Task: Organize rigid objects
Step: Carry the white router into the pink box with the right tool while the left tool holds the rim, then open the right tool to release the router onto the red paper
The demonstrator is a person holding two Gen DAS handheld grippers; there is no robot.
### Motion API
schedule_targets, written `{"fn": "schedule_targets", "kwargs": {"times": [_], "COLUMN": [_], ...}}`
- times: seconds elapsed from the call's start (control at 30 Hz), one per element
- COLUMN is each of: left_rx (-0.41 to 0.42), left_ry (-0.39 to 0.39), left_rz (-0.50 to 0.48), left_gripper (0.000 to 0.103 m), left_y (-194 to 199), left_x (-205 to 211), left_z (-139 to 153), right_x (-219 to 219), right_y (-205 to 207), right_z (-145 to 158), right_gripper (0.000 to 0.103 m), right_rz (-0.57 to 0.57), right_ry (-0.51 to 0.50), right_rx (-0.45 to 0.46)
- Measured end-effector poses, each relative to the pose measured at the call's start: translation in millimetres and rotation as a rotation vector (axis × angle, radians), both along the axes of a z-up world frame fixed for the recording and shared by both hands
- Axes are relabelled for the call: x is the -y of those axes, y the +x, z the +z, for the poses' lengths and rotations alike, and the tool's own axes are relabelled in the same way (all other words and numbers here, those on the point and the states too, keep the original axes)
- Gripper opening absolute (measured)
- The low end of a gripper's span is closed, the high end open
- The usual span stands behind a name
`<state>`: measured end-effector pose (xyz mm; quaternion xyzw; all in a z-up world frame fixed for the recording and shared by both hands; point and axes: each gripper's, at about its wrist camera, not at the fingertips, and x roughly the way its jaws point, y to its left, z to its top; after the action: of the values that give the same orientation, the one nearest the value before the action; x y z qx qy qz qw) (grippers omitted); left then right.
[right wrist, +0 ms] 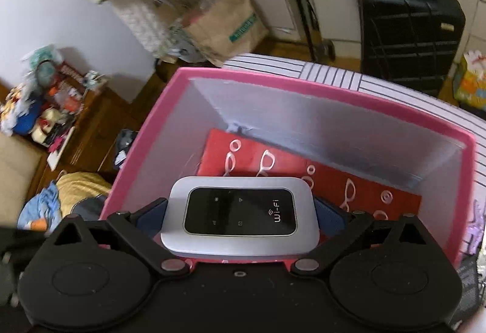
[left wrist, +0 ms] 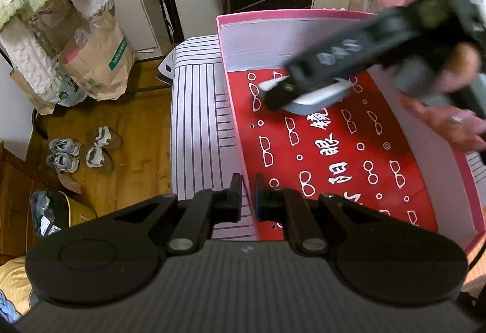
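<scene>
One word, "Wi-Fi", shows on our little router [right wrist: 240, 213], pinched in our right tool [right wrist: 240, 211], tipped over the pink box [right wrist: 303, 87]. Our left tool [left wrist: 248, 196] looks pressed together on its wall.

Both handheld tools are matte black plastic with round disc housings, angled linkage arms pinned by silver screws, a ribbed grey body on the left gripper [left wrist: 247, 196], blue-padded fingers on the right gripper [right wrist: 240, 211].
</scene>
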<state>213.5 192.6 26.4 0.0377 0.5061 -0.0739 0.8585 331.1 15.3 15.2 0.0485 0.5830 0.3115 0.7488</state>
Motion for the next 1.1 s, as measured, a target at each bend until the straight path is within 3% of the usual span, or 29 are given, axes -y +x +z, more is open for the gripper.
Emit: {"fn": "schedule_targets", "kwargs": {"times": [0.13,0.43,0.57,0.73,0.9,1.0,1.1], "left_rx": [-0.002,-0.008,-0.016,-0.031,-0.062,-0.061,-0.062], "left_ry": [-0.014,-0.029,-0.032,-0.032,-0.025,-0.029,-0.031], "left_rz": [-0.004,-0.003,0.001,0.003,0.002,0.013,0.032], "left_gripper": [0.008,0.008,0.008,0.008,0.008,0.008,0.008], "left_y": [-0.4,-0.5,0.7,3.0,7.2,10.1,13.6], "left_x": [-1.7,-1.9,-2.2,-2.1,-1.4,-2.1,-1.9], "left_z": [0.1,1.0,1.4,1.3,2.8,4.4,4.6], "right_x": [-10.9,-23.4,-16.7,9.5,52.2,92.6,126.4], "right_y": [6.6,11.5,6.7,-7.1,-41.4,-69.9,-87.5], "right_z": [-12.0,-15.9,-1.6,40.9,85.4,100.6,106.6], "right_gripper": [0.101,0.101,0.101,0.101,0.101,0.101,0.101], "right_rz": [-0.008,-0.015,-0.023,-0.042,-0.037,-0.045,-0.069], "right_ry": [-0.028,-0.15,-0.172,-0.076,0.024,0.086,0.026], "right_rx": [-0.018,0.095,0.165,0.231,0.373,0.521,0.654]}}
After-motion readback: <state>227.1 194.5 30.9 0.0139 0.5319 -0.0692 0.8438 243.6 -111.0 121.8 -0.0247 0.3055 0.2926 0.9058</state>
